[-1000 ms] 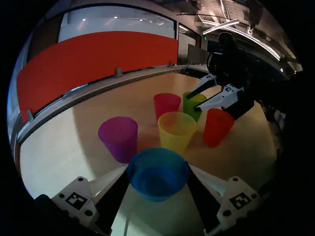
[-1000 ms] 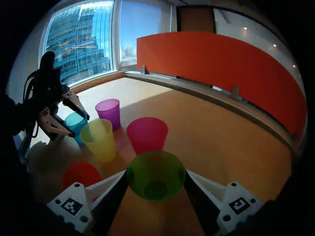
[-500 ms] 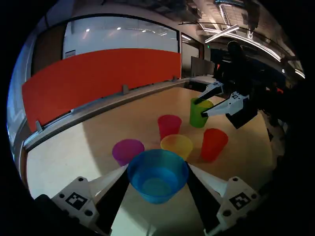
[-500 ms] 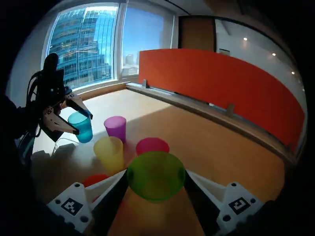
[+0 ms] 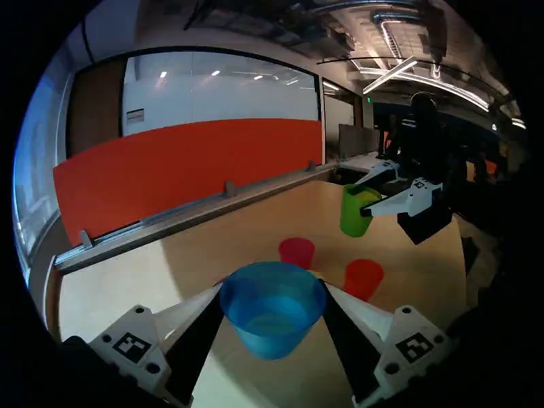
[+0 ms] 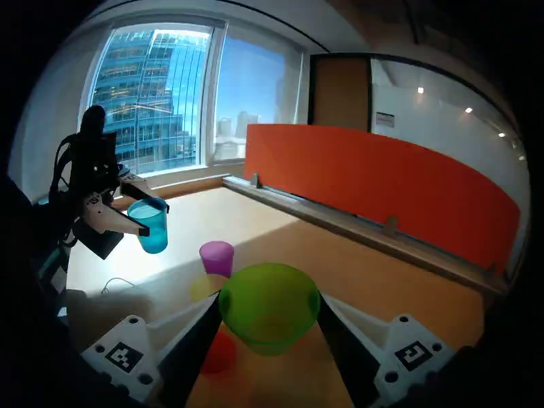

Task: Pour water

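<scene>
Left gripper is clenched on a blue cup: translucent plastic, round, tapered, with a little water inside. It is held above the table. Right gripper grasps a green cup of the same make, also aloft. Four matching cups stand on the smooth wooden top: purple cup, yellow cup, pink cup, red cup.

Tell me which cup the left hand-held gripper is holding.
The blue cup, pinched in the left hand-held gripper above the table. The green cup sits in the right hand-held gripper; the rest stand on the table.
</scene>
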